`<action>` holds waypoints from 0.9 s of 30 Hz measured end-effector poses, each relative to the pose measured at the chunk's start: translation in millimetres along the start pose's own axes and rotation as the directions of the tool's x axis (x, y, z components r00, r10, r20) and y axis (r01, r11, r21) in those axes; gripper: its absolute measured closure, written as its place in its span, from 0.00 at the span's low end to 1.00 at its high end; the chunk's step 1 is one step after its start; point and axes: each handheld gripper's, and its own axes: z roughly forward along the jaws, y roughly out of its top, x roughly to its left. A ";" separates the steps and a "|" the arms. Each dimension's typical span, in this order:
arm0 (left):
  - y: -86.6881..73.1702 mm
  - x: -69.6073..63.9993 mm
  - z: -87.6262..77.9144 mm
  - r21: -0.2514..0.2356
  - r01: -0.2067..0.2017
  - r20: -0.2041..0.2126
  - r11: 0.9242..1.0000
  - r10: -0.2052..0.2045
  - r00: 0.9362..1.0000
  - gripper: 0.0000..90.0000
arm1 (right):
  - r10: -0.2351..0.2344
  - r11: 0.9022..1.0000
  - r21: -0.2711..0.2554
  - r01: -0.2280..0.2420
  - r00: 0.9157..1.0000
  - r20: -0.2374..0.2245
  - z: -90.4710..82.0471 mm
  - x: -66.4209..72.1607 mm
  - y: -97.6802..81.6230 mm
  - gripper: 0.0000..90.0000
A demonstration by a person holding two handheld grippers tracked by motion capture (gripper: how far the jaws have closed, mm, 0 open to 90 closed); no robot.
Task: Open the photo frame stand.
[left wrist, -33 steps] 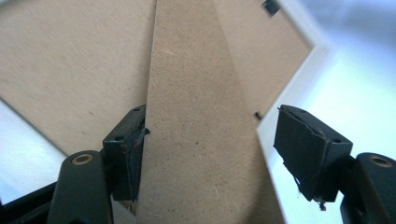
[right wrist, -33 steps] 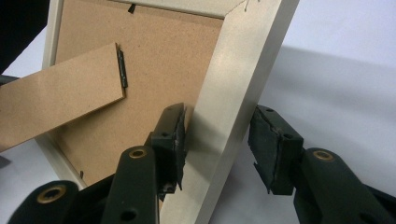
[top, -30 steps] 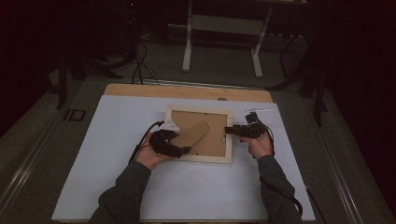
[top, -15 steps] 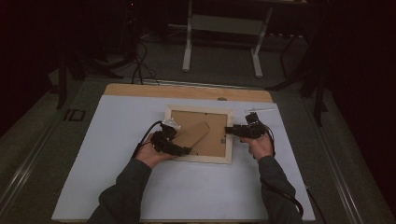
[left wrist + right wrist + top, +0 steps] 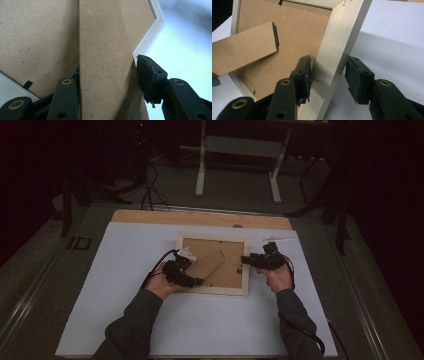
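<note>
The picture frame (image 5: 214,264) is laid face down near the middle of the white tabletop (image 5: 125,270), with free surface left on every side, and its cardboard stand (image 5: 207,265) is raised from the back. The left tool (image 5: 186,276) is held low at the frame's near left corner; its jaws have just been closing around the stand, the left pad touching and the right one just off the edge. The right tool (image 5: 248,261) straddles the frame's right rail with a gap at the outer pad, while the frame's near edge is partly covered by the left hand (image 5: 162,285).

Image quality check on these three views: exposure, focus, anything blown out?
High view: dim, surroundings near black, picture frame readable. Left gripper view: stand sharp, table blown out and blurred. Right gripper view: evenly lit, frame rail sharp, soft shadow on the table.
</note>
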 end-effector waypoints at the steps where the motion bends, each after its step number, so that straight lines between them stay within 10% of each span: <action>1: 0.3 -0.4 0.2 0.000 -0.001 -0.002 1.000 0.001 1.000 0.57 | -0.001 1.000 -0.002 0.001 1.000 0.003 -0.4 0.2 -0.1 0.62; 27: 23.9 -4.7 9.1 0.010 -0.047 -0.097 0.999 0.047 0.994 0.62 | -0.018 0.994 -0.109 0.032 0.991 0.130 -14.4 6.2 8.8 0.67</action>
